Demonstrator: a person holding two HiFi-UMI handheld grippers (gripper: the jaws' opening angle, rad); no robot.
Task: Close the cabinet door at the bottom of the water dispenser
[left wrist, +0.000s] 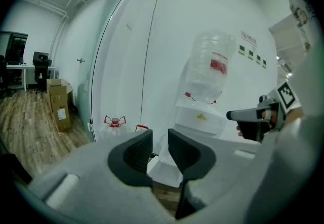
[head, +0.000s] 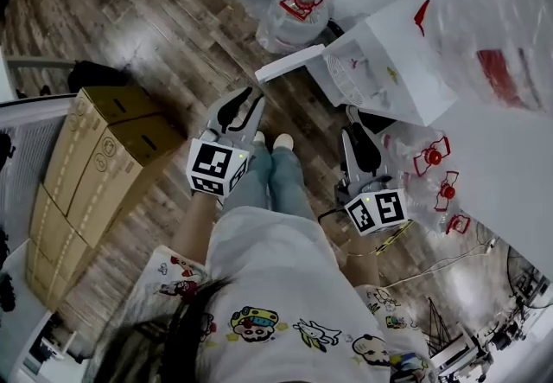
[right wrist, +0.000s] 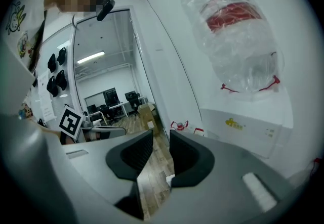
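- Looking down in the head view, the cabinet door [head: 289, 63] stands swung out from the water dispenser [head: 389, 70], just ahead of the left tongs [head: 246, 106]. The right tongs [head: 352, 126] hang nearer the dispenser's foot, probably as the spare hand.
- Left gripper view: these tongs [left wrist: 159, 142] are narrowly parted with nothing between them. The white door shows through the gap just past their tips, likely lined up for a push.
- Right gripper view: these tongs [right wrist: 161, 142] are also narrow and empty, with the floor [right wrist: 152, 182] beyond them and the dispenser off to their right.
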